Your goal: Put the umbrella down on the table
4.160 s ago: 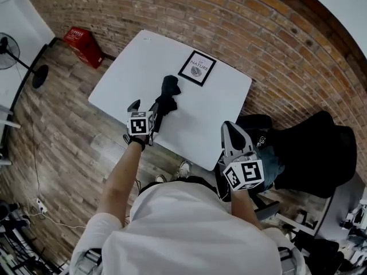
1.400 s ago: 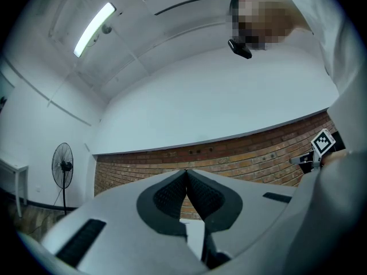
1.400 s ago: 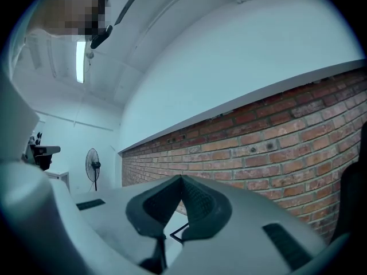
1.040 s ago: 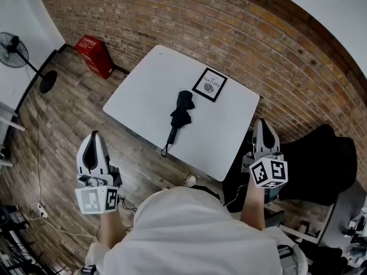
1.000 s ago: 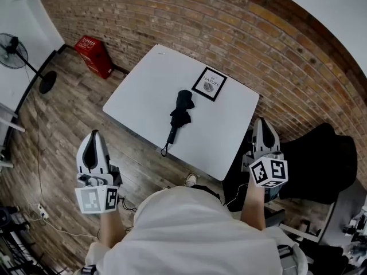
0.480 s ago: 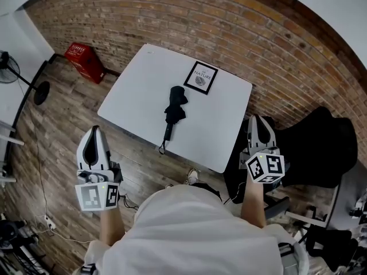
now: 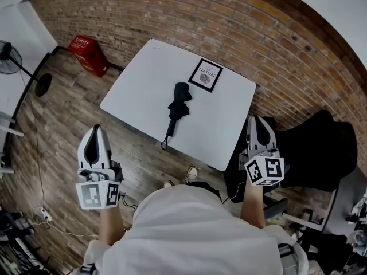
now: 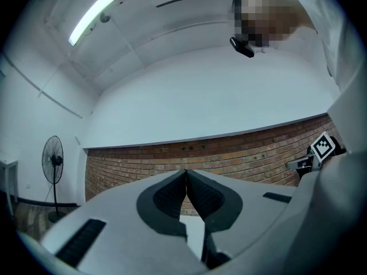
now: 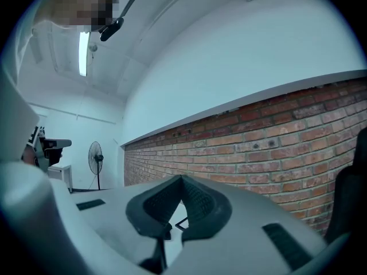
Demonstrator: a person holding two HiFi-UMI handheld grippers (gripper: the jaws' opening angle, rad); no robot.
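The folded black fabric umbrella (image 7: 178,103) lies flat near the middle of the white rectangular table (image 7: 137,87). Its handle end points to 7 o'clock at the near edge, and a black-framed print (image 7: 206,75) sits close by at 1 o'clock. The left gripper (image 7: 95,130) hangs off the table at 8 o'clock from the umbrella, jaws pressed together on nothing. The right gripper (image 7: 256,120), at 4 o'clock beside the table's corner, is likewise closed and empty.
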